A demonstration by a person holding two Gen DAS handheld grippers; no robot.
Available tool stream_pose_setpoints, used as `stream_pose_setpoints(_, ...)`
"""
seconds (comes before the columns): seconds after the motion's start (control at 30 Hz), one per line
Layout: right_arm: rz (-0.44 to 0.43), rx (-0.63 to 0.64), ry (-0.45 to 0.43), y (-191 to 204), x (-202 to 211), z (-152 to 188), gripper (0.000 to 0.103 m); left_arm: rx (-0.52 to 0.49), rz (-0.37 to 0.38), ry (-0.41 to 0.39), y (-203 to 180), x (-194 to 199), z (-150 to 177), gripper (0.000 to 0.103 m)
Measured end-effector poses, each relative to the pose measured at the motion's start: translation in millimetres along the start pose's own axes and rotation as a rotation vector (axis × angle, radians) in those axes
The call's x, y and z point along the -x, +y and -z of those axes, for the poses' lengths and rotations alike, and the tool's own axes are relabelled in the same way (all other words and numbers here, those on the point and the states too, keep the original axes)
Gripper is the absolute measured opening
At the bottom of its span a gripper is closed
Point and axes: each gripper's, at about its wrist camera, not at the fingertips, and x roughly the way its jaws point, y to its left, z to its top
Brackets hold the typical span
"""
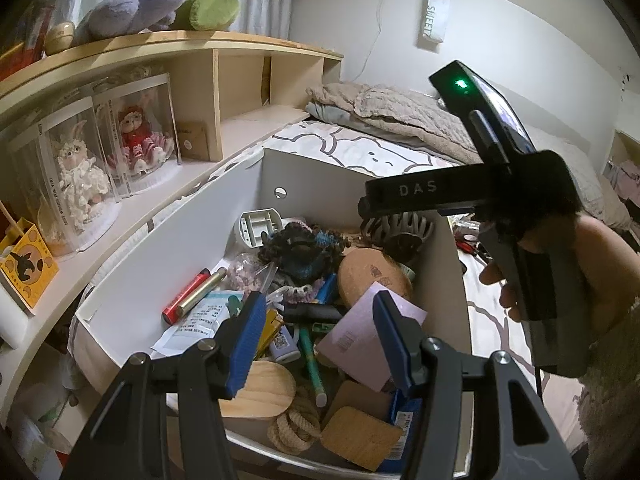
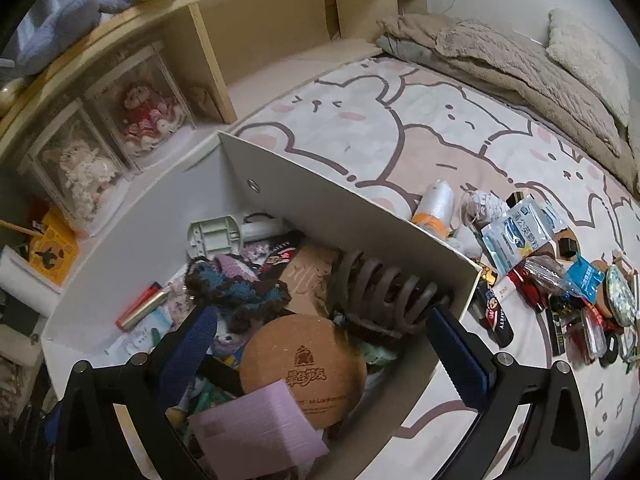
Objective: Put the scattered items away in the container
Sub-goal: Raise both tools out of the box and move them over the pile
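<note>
Right wrist view: a brown hair claw [image 2: 384, 296] lies in the white box [image 2: 348, 200], light, stiff, toothed, probably best pinched across its spine. Right gripper [image 2: 320, 344] hangs wide and empty above it. Left gripper [image 1: 316, 336] gapes half-wide, empty, over the box. Loose packets [image 2: 516, 232] wait on the bedsheet [image 2: 400, 128].

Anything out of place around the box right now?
Yes: a cluster of small items still lies loose on the bedsheet right of the white box, including a plastic roll against its outer wall.
</note>
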Motion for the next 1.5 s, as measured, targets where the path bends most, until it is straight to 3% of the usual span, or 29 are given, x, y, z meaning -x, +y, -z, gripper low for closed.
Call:
stream_pose_setpoints(0.17, -0.021, 0.011, -0.022, 2, 12, 5, 0.103, 0.003, -0.009, -0.007, -2, 5, -2, 0.057)
stream_pose_setpoints(0.23, -0.028, 0.011, -0.036, 2, 17, 7, 0.103, 0.01, -0.014, -0.02, -2, 8, -4, 0.084)
stream_pose_setpoints(0.4, -0.028, 0.021, -0.063, -3, 28, 13, 0.103, 0.005, -0.024, -0.033, -5, 14, -8, 0.103)
stream_pose_setpoints(0.6, -0.069, 0.013, -0.116, -9, 43, 21, 0.103, 0.007, -0.065, -0.039, -6, 18, -10, 0.103)
stream_pose_setpoints(0.9, -0.047, 0.098, -0.284, -11, 77, 41, 0.103, 0.016, -0.091, -0.051, -8, 25, -14, 0.103)
stream_pose_setpoints(1.33, -0.05, 0.083, -0.397, -25, 124, 71, 0.103, 0.009, -0.089, -0.084, -29, 36, -21, 0.103)
stream_pose_setpoints(1.5, -0.014, 0.092, -0.432, -30, 136, 81, 0.103, 0.003, -0.085, -0.092, -36, 40, -23, 0.103)
